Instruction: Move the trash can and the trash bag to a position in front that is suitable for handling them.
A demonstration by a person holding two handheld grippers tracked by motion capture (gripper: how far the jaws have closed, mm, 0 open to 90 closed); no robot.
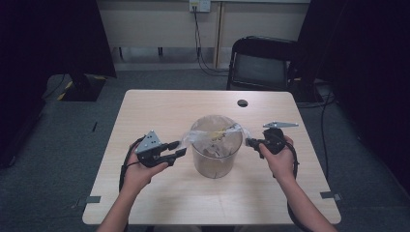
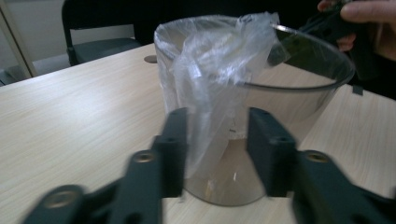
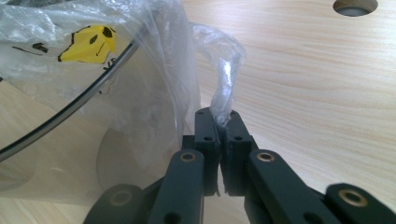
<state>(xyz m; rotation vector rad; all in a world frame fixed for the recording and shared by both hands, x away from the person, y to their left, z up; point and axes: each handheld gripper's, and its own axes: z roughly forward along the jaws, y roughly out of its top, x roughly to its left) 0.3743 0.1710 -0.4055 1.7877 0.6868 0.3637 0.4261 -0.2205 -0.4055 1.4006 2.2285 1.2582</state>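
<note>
On the bench (image 1: 145, 193) | plastic bag (image 1: 212, 135) sat draped over clear bin (image 1: 216, 162) rim | right tongs (image 3: 218, 122) pinched its edge | left tongs (image 2: 217, 140) hung open around it | we judged: regrip lower, pull evenly outward.

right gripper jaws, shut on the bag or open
Shut on the bag. In the right gripper view the right gripper has both jaws pressed together, with a twisted strip of clear plastic pinched between their tips beside the bin.

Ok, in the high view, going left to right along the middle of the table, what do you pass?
Left gripper, jaws apart beside a clear plastic bag → clear round container that the bag is draped over → right gripper, shut on the bag's other edge.
</note>
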